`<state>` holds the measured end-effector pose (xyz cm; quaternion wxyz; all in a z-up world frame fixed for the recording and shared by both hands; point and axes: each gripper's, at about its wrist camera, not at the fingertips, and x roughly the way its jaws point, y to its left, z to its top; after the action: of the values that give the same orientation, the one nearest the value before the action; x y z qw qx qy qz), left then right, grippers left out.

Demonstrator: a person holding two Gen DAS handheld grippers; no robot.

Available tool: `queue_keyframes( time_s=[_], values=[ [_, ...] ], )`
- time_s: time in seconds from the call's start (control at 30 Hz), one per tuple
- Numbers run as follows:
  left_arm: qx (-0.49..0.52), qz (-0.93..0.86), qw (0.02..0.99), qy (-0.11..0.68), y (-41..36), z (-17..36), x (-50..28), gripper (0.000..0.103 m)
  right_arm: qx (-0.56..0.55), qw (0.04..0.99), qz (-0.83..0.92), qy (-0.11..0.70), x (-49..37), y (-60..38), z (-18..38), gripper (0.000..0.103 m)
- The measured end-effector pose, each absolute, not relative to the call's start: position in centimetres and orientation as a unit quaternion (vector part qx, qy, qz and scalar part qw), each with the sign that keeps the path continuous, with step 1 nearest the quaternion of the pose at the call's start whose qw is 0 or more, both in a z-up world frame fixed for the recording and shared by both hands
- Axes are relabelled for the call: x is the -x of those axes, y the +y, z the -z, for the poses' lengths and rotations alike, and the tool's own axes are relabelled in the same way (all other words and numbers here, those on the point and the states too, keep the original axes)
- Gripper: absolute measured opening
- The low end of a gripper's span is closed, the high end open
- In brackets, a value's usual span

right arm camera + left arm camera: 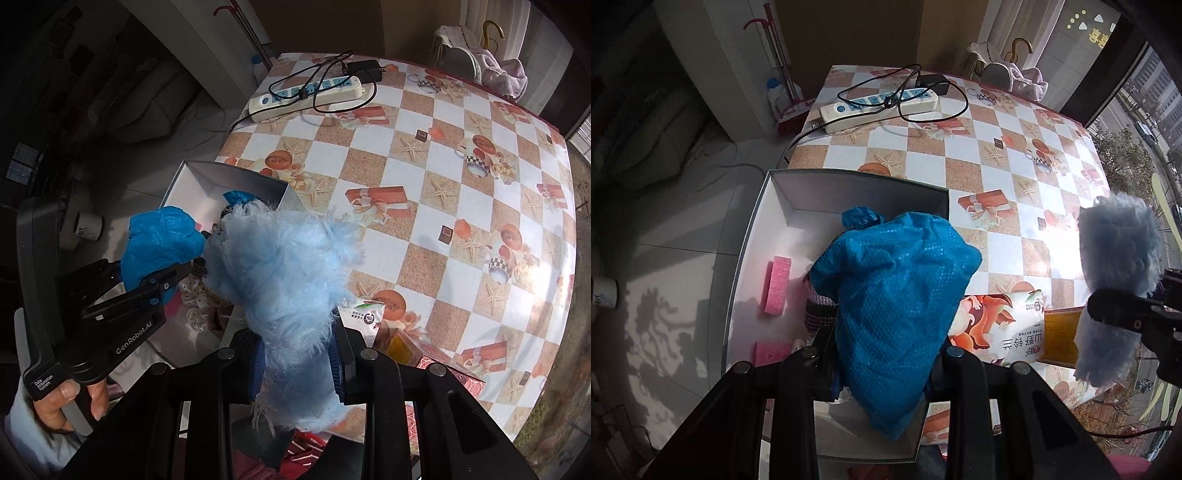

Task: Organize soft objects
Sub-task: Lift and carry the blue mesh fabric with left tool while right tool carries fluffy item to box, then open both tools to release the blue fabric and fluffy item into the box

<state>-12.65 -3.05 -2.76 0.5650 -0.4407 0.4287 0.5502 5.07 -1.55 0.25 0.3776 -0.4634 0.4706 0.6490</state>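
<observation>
- Two grippers, each clamped on a soft thing, above the near edge of a checkered table (pixel 997 147).
- Left gripper (pixel 886 363): closed on a blue textured cloth (pixel 897 288), pinched low between the fingers, bunched and rising up and forward from them. Seen from the right wrist view as a black tool (pixel 162 284) with the same cloth (pixel 162 243) bulging past its tip, gripped by a bare hand (pixel 70 402) at the handle.
- Hung over an open white box (pixel 750 236) at the table's left edge, hiding much of its inside.
- Inside that box: a pink sponge block (pixel 779 288) standing on edge to the left of the cloth, a second pink piece (pixel 772 352) nearer, a striped knitted item (pixel 820 314) partly hidden under the cloth, and a small crumpled blue bundle (pixel 860 218) toward the far wall.
- Right gripper (pixel 299 363): shut on a pale blue fluffy item (pixel 284 277), squeezed between blue-padded fingers (pixel 338 363), its fur spreading wide above and a tuft hanging below. From the left wrist view, held up at the far right (pixel 1115 280), well apart from the box.
- Fluffy item just beside the blue cloth in the right wrist view; contact between them impossible to tell.
- Lying flat on the table between box and right gripper: a printed packet (pixel 1001 328) with an orange pattern, touching a yellow-fronted carton (pixel 1060 339).
- At the far end: a white power strip (pixel 879 107) with a black cable looped over it.
</observation>
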Motion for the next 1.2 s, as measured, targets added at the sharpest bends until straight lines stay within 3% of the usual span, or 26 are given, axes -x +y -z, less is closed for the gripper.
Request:
queue_keyframes(
  time_s=[0.87, 0.97, 1.03, 1.07, 1.1, 1.17, 1.2],
  values=[
    [0.488, -0.575, 0.499, 0.427, -7.0, 6.0, 20.1, 0.035, 0.508, 0.299, -0.670, 0.450, 6.3, -1.9, 2.1, 0.031],
    [0.484, -0.579, 0.497, 0.428, -7.3, 6.2, 20.3, 0.055, 0.508, 0.300, -0.674, 0.445, 7.2, -1.8, 2.1, 0.031],
    [0.480, -0.585, 0.497, 0.424, -7.5, 6.1, 20.4, 0.076, 0.511, 0.298, -0.675, 0.442, 7.8, -1.7, 2.1, 0.032],
    [0.479, -0.587, 0.498, 0.422, -7.6, 6.0, 20.5, 0.079, 0.513, 0.296, -0.675, 0.440, 8.1, -1.7, 2.2, 0.037],
    [0.480, -0.587, 0.499, 0.420, -7.6, 5.9, 20.6, 0.079, 0.514, 0.297, -0.675, 0.438, 8.3, -1.7, 2.1, 0.055],
    [0.484, -0.586, 0.497, 0.418, -7.5, 6.0, 20.8, 0.079, 0.512, 0.304, -0.680, 0.427, 8.6, -1.8, 1.7, 0.076],
    [0.486, -0.587, 0.495, 0.417, -7.5, 6.0, 20.9, 0.079, 0.513, 0.307, -0.683, 0.420, 8.7, -1.9, 1.6, 0.077]
  ],
)
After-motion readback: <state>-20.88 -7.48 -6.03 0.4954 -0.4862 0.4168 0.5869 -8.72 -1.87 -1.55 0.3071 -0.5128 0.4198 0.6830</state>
